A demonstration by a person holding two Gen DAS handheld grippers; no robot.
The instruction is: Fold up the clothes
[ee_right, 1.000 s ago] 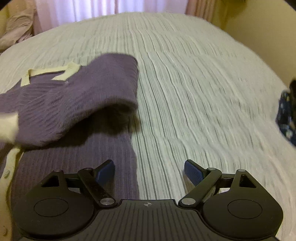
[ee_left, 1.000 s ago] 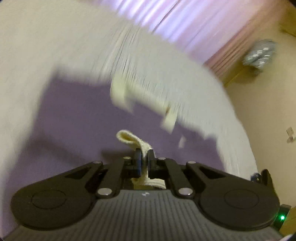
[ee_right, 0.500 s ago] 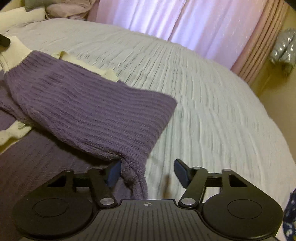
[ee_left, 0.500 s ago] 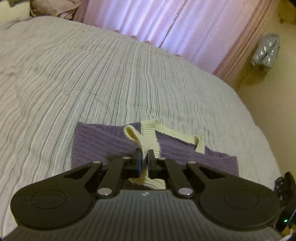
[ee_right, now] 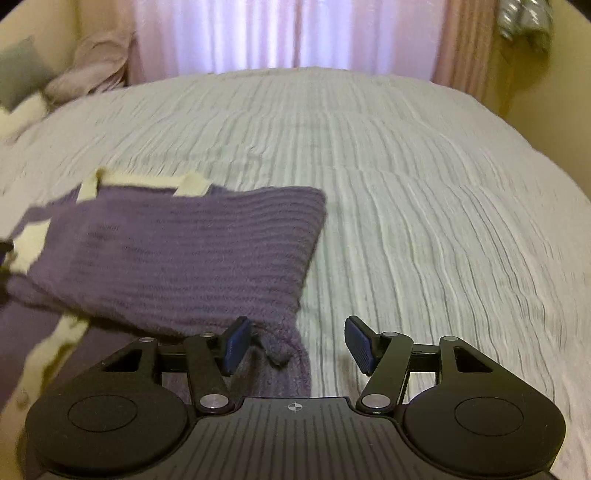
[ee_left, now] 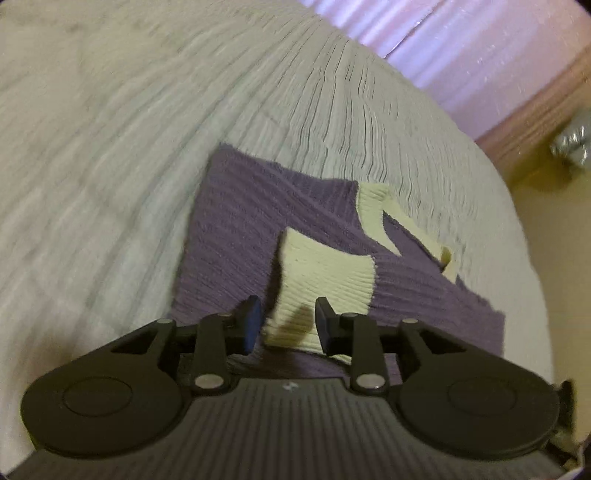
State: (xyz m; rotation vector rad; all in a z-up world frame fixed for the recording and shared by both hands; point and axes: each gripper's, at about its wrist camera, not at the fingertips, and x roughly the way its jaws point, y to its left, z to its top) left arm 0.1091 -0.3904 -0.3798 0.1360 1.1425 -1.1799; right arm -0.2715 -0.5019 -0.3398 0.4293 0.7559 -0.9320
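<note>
The cream ribbed-knit cuff (ee_left: 325, 273), clamped half a second ago in the left gripper (ee_left: 286, 321), is now let go: the jaws stand apart with the cuff lying loose between them, draped on the purple ribbed-knit cardigan (ee_left: 240, 229). The sleeve is thus judged laid across the body, one fold done. The cardigan is spread on the pale grey striped bedspread (ee_right: 406, 184), at 12 o'clock from the left gripper and 10 o'clock from the right gripper (ee_right: 295, 345). The right gripper is held wide open, nothing grasped, with the folded purple edge just inside its left finger (ee_right: 236, 341). Pink curtains (ee_right: 277, 33) are noted at 12 o'clock.
</note>
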